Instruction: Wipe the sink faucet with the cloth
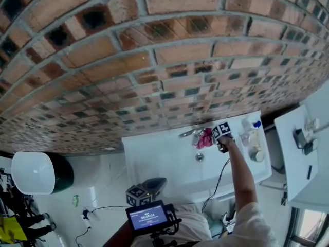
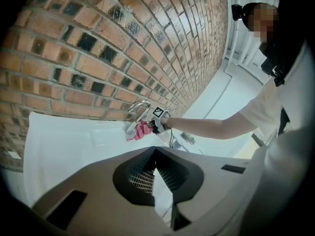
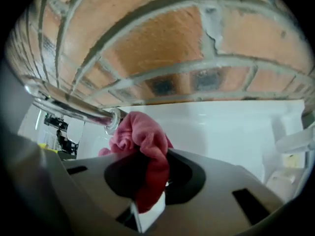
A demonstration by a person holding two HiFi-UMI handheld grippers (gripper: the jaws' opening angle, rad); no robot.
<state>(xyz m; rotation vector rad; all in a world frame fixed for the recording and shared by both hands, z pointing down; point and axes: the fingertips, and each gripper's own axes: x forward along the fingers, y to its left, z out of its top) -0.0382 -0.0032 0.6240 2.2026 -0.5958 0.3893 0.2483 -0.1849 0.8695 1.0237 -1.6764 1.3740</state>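
Cloth (image 3: 142, 141) work is falling to one hand: close to the body the left gripper (image 2: 156, 167) is idling, jaws together on nothing. Farther out the right gripper (image 3: 147, 178) is pinching the pink folds so a wad is jutting forward, touching the faucet (image 3: 74, 109) tip above the sink (image 1: 169, 163), before the brick wall (image 3: 187, 48).

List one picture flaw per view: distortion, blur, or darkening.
Head view: the brick wall bows, fisheye distortion. Left gripper view: corners vignette to black. Right gripper view: the cloth is close and soft; the faucet glints.
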